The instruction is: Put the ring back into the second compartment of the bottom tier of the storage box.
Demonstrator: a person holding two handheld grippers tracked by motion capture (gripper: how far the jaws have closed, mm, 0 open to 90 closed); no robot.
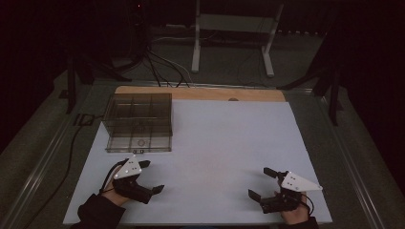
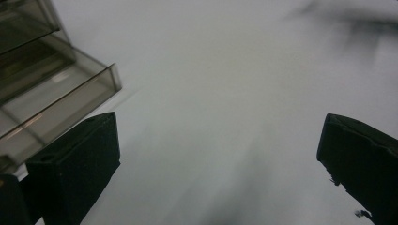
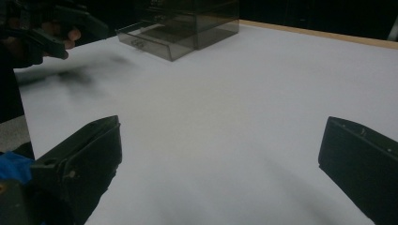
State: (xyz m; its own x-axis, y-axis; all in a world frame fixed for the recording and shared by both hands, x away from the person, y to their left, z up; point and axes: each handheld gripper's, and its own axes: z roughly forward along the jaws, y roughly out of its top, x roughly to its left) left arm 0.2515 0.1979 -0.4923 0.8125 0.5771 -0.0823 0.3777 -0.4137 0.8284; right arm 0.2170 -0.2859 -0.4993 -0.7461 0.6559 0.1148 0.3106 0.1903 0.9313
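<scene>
A smoky clear plastic drawer box (image 1: 139, 122) stands on the left rear of the white table top (image 1: 224, 143); its lower drawer is pulled out a little toward me. My left gripper (image 1: 152, 176) is held just in front of the box, open, nothing between its jaws. In the left gripper view the box's corner (image 2: 56, 93) shows at upper left beside the left jaw. My right gripper (image 1: 261, 183) hovers near the front right of the table, open and empty. In the right gripper view the box (image 3: 180, 26) is far off, with the other hand and its gripper (image 3: 44, 30) at upper left.
A wooden strip (image 1: 200, 93) runs along the table's far edge. Beyond it are a white stand's legs (image 1: 231, 43) and cables on the floor (image 1: 157, 67). Metal rails (image 1: 38, 162) flank the table on both sides.
</scene>
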